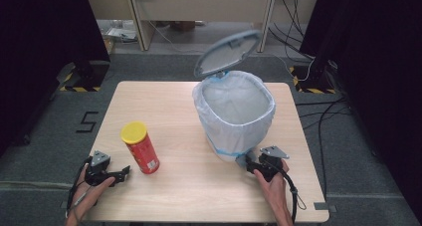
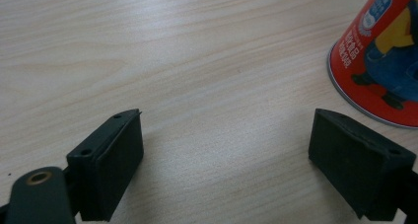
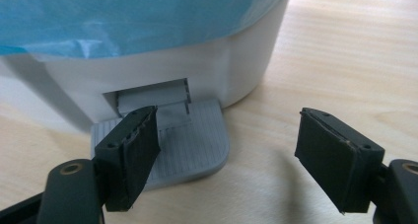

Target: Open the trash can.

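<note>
While the bin (image 1: 234, 116) is seen from above with its lid (image 1: 226, 52) up, its foot is hidden by the right gripper (image 1: 251, 161). The left gripper (image 1: 124, 172) is held near the can (image 1: 141, 147).

From the left gripper, wide, empty jaws are seen, and the can is cut off.

From the right gripper, wide jaws are seen, one laid on the pedal (image 3: 192, 140).

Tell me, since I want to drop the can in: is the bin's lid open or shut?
Open. The grey round lid stands tilted up behind the white bin's bag-lined rim, leaving the mouth uncovered.
</note>
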`<state>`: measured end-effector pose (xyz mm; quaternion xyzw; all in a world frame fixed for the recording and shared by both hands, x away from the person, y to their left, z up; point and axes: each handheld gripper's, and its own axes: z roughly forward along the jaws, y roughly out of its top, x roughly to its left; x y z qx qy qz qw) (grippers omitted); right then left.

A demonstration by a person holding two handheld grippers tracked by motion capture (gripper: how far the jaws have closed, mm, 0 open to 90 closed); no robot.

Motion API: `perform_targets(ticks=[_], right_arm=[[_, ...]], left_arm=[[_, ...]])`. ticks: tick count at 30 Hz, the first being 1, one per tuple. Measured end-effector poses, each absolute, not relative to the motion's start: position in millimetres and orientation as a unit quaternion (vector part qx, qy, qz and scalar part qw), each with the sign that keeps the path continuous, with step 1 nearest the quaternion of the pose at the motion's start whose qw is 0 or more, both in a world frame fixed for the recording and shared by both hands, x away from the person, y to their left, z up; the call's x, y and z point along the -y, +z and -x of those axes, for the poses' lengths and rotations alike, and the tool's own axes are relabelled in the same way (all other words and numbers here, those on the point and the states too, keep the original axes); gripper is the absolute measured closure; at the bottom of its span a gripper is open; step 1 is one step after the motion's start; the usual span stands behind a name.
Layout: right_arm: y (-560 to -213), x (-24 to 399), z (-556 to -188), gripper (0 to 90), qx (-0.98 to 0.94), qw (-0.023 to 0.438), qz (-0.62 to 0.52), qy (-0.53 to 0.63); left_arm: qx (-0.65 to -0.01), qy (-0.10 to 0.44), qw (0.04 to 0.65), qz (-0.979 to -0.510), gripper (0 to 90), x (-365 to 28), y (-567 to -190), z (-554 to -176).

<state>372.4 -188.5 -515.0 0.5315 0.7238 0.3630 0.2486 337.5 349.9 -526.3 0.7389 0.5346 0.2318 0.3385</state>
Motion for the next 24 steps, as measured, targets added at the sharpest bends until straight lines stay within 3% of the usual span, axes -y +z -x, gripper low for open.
perform_targets(ticks=[6, 10, 24], right_arm=[[-515.3, 182.0, -367.3, 24.4, -0.723, 0.225, -0.54, 0.367], [-514.6, 174.7, -362.0, 24.5, -0.722, 0.246, -0.539, 0.357], [-513.7, 164.0, -352.1, 24.5, -0.724, 0.241, -0.542, 0.353]], left_arm=[[-0.534, 0.232, 0.339, -0.739, 12.5, -349.9, -526.4, -337.4], [-0.534, 0.232, 0.338, -0.739, 12.5, -349.9, -526.4, -337.4], [-0.535, 0.232, 0.339, -0.739, 12.5, -350.0, -526.4, -337.4]])
